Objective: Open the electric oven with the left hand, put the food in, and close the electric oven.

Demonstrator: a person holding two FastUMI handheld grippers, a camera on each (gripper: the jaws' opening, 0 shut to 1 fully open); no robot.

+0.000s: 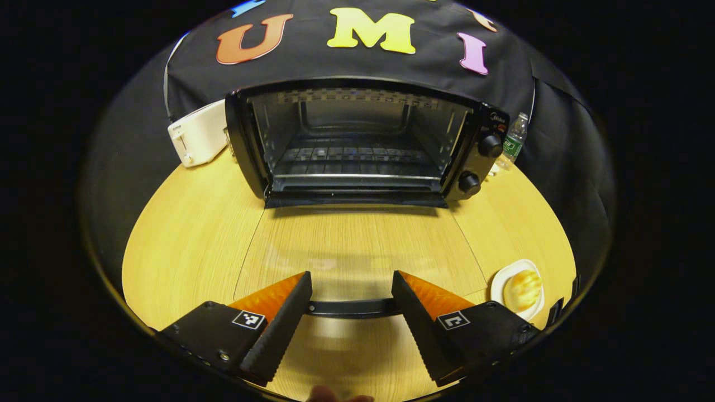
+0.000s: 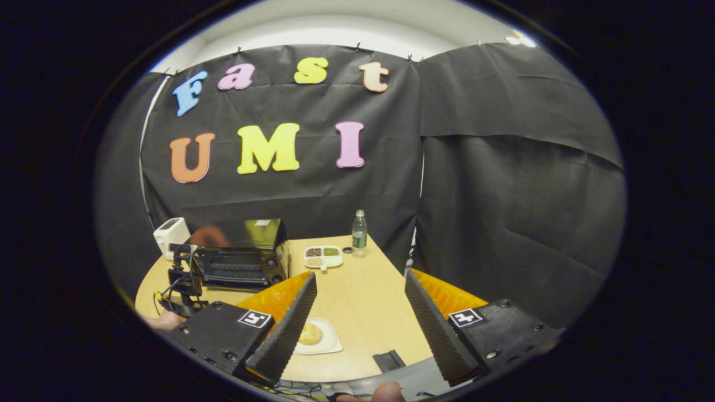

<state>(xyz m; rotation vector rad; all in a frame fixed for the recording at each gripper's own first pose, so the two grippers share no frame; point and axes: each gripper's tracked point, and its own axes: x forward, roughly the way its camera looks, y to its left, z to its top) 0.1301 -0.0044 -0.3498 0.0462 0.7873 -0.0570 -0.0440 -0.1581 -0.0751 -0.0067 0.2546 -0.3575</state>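
The black electric oven [image 1: 357, 139] stands at the back of the wooden table with its door [image 1: 357, 245] folded down flat towards me, and the rack inside is bare. My left gripper [image 1: 352, 276] is open just over the door's front edge; the door handle [image 1: 352, 308] runs crosswise between its two fingers. A bread bun [image 1: 522, 289] lies on a white plate [image 1: 500, 282] at the right. In the right gripper view my right gripper [image 2: 360, 274] hangs open and holds nothing, high above the table, with the bun [image 2: 310, 334] and its plate [image 2: 330, 341] below its left finger. The oven [image 2: 240, 259] sits farther left, the left gripper [image 2: 181, 282] in front of it.
A white toaster [image 1: 198, 134] stands left of the oven and a water bottle [image 1: 514, 139] to its right. A white compartment tray [image 2: 323, 257] of small foods lies beside the bottle [image 2: 359, 230]. A small black object [image 2: 390, 360] rests at the table's near edge.
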